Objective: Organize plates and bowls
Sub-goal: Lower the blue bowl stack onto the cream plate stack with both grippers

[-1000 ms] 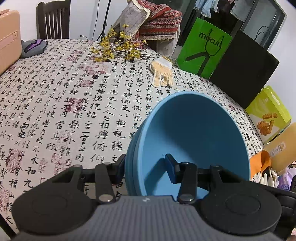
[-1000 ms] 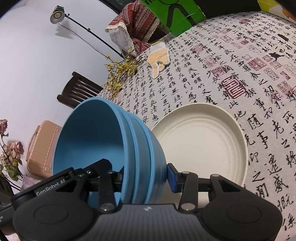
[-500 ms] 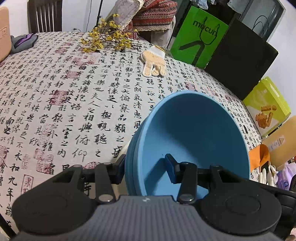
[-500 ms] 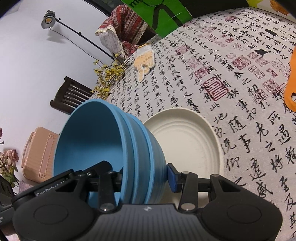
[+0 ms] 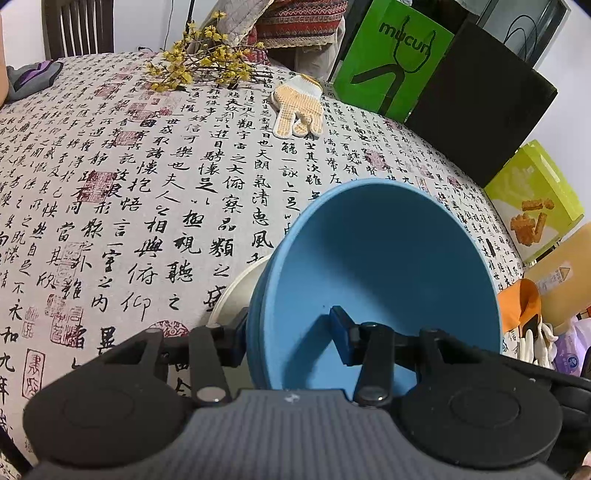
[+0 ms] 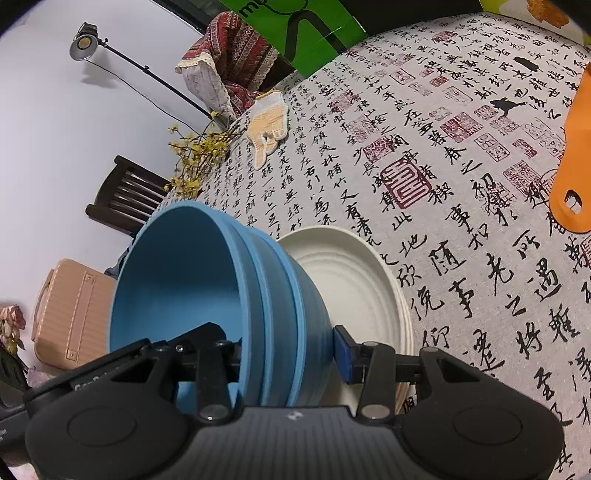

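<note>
A nested stack of three blue bowls (image 5: pixel 376 266) hangs between both grippers, just above the patterned tablecloth. My left gripper (image 5: pixel 288 336) is shut on one side of the stack's wall, with one pad inside the top bowl and one outside. My right gripper (image 6: pixel 286 352) is shut on the opposite side of the blue bowls (image 6: pixel 177 273) in the same way. A stack of cream plates (image 6: pixel 351 280) lies on the table directly under and beyond the bowls; its rim (image 5: pixel 236 291) peeks out in the left wrist view. Whether the bowls touch the plates I cannot tell.
A work glove (image 5: pixel 297 107) and a yellow flower sprig (image 5: pixel 199 70) lie at the table's far side. A green bag (image 5: pixel 395 59) and a black board (image 5: pixel 476 110) stand behind the far edge. An orange utensil (image 6: pixel 576 147) lies to the right; a chair (image 5: pixel 77 29) stands at the back.
Both grippers have carried the bowl stack forward and down over the cream plates. The plate rim has come into the left wrist view. Both grips are unchanged.
</note>
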The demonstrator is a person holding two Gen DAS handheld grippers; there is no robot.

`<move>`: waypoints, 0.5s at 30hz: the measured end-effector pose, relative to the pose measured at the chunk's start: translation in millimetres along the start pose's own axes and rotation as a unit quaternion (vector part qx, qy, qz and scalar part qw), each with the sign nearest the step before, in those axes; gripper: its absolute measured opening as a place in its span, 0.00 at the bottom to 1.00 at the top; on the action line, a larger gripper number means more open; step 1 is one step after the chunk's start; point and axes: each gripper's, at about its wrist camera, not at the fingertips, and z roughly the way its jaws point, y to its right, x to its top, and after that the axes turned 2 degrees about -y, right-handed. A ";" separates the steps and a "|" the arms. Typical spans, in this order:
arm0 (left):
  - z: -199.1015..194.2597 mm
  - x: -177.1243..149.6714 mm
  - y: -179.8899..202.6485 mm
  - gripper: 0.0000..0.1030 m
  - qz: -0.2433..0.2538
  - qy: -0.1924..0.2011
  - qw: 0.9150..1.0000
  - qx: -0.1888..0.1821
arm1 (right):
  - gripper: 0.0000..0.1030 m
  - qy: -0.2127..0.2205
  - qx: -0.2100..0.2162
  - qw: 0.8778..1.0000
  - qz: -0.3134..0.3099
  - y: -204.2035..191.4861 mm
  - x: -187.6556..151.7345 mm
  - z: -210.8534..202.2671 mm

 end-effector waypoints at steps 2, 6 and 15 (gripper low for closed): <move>0.8 0.8 0.6 0.44 0.001 -0.002 1.000 -0.001 | 0.40 0.001 -0.001 1.000 -0.001 0.1 1.4 0.6; 2.6 1.8 1.2 0.46 0.004 -0.005 1.000 -0.002 | 0.41 0.000 0.000 1.000 -0.001 0.2 3.3 1.0; -0.3 2.6 -2.3 0.54 0.009 0.015 1.000 -0.001 | 0.52 0.028 0.021 0.999 -0.013 -2.5 8.8 -9.3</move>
